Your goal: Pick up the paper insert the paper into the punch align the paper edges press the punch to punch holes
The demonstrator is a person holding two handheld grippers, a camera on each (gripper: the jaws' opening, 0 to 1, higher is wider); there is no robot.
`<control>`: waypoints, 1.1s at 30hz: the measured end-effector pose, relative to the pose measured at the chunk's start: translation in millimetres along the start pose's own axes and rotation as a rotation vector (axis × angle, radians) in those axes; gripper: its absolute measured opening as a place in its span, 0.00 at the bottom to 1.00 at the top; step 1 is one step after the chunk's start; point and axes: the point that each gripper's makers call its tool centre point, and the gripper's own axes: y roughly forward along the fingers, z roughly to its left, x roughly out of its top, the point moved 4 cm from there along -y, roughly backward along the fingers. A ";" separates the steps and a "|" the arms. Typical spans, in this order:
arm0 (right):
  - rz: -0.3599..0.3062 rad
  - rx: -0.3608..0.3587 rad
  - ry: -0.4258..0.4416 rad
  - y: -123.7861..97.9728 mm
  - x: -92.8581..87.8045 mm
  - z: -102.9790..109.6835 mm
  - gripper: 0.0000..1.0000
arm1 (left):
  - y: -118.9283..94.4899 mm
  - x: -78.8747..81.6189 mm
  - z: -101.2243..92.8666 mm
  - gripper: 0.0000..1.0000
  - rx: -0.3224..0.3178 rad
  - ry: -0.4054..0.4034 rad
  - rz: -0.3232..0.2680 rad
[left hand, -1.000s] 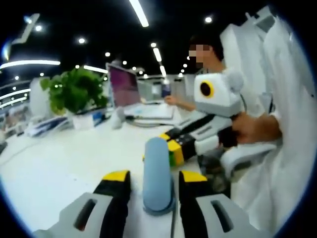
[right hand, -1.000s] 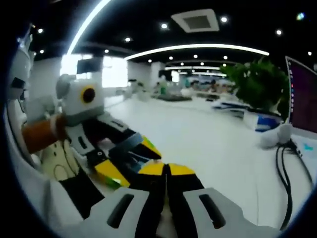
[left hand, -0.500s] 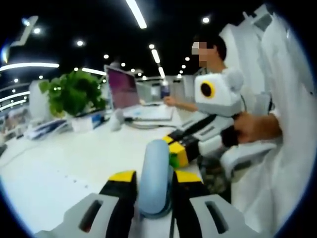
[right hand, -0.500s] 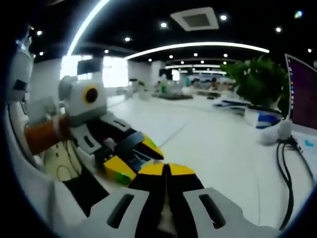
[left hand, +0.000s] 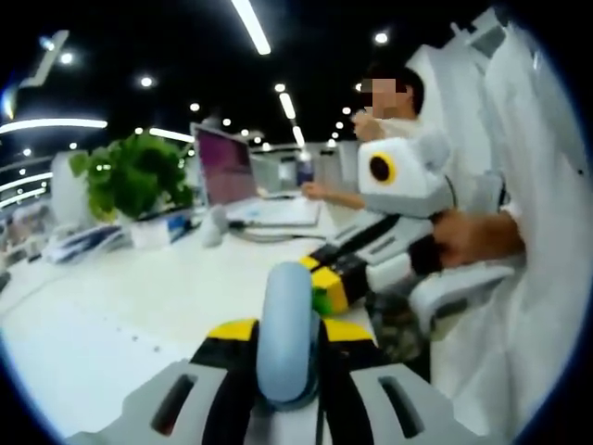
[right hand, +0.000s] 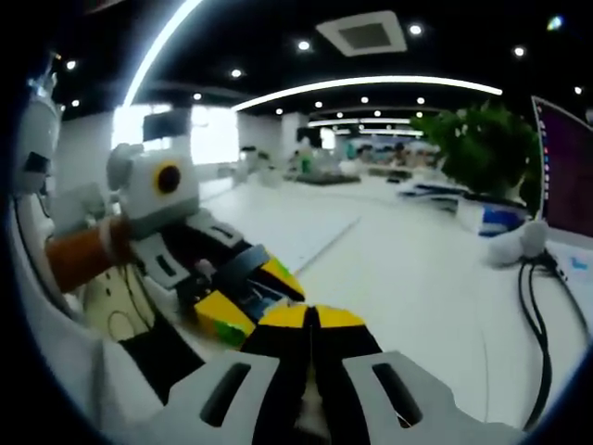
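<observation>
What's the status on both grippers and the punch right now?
Left gripper shut on the pale blue punch handle. Right gripper shut, nothing seen between its jaws. Paper not made out.

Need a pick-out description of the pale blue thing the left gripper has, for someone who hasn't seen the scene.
Start at the long white desk with the potted plant and laptop at its far end. At the near edge, the left gripper has its yellow-tipped jaws closed around a rounded pale blue lever. It is the one smooth blue piece there, beside the right gripper with a bit of green.
</observation>
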 end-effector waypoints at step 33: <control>-0.124 -0.041 -0.077 8.3 37.3 23.8 0.01 | 0.5 -0.7 -0.8 0.25 -0.010 -0.017 0.002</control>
